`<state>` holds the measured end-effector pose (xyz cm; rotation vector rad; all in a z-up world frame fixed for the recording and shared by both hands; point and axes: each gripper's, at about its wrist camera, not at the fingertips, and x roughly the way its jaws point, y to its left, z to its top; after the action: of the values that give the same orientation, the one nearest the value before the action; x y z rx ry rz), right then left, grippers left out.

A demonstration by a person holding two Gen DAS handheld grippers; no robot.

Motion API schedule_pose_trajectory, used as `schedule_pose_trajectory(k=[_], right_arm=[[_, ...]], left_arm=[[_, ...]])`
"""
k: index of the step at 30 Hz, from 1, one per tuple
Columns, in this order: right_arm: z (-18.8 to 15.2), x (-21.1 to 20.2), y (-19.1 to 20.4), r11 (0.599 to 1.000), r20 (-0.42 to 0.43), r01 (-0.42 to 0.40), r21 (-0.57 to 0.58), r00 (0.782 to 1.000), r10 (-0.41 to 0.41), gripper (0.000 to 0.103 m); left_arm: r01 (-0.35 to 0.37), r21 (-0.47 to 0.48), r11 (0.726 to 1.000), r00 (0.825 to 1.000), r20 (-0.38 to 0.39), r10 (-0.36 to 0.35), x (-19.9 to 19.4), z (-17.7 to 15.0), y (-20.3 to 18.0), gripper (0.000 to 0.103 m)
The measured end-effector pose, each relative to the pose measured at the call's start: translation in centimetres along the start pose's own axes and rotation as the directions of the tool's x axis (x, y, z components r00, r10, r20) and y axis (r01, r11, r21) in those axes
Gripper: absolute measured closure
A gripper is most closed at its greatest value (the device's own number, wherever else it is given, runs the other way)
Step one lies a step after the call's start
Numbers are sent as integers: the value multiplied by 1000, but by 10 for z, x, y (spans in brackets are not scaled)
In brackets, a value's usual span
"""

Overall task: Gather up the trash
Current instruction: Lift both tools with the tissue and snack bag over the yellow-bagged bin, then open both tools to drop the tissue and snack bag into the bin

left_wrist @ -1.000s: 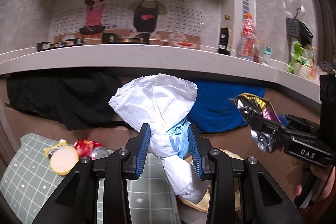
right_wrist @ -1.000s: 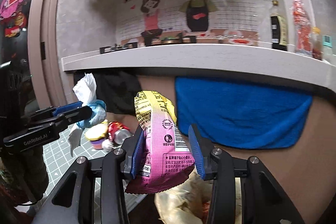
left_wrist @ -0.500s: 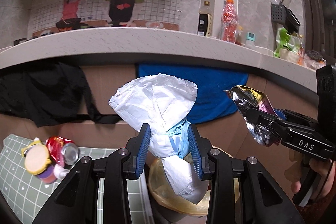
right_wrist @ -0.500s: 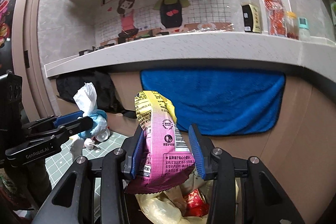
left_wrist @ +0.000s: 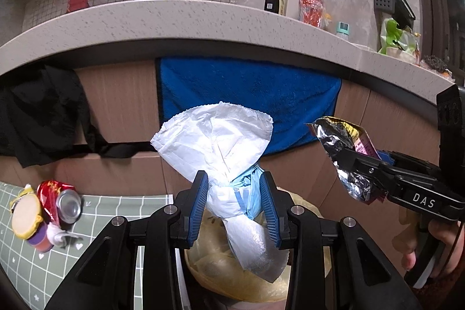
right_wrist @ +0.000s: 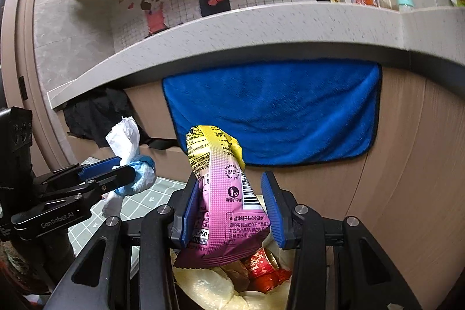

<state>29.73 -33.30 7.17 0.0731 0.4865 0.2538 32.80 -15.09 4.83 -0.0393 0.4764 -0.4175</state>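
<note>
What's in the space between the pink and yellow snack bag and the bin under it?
Nothing. In the right wrist view the pink and yellow snack bag hangs over the yellow-lined trash bin, with only open air between.

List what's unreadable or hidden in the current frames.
- Trash bin: rim and body hidden in the left wrist view by the left gripper and its white bag.
- Bin contents: right wrist view, mostly behind the pink snack packet.
- Right gripper: right pad contact with the packet unclear.
</note>
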Motion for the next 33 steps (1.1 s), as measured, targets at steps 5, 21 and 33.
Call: schedule_pose_trajectory(k=[5,21,33], right_arm=[[-6,14,-12,1000,-33,-3,25,999,4,63],[-30,52,-31,997,-117,32,65,993,-24,58],[-39,50,-5,987,-120,155,-46,980,-159,51]], left_arm=[[8,-2,1000,1000,-26,-8,14,-2,0,65],[145,-104,984,967,-197,-164,77,-25,16,61],[133,-190,973,975,-150,-163,54,-24,55,40]])
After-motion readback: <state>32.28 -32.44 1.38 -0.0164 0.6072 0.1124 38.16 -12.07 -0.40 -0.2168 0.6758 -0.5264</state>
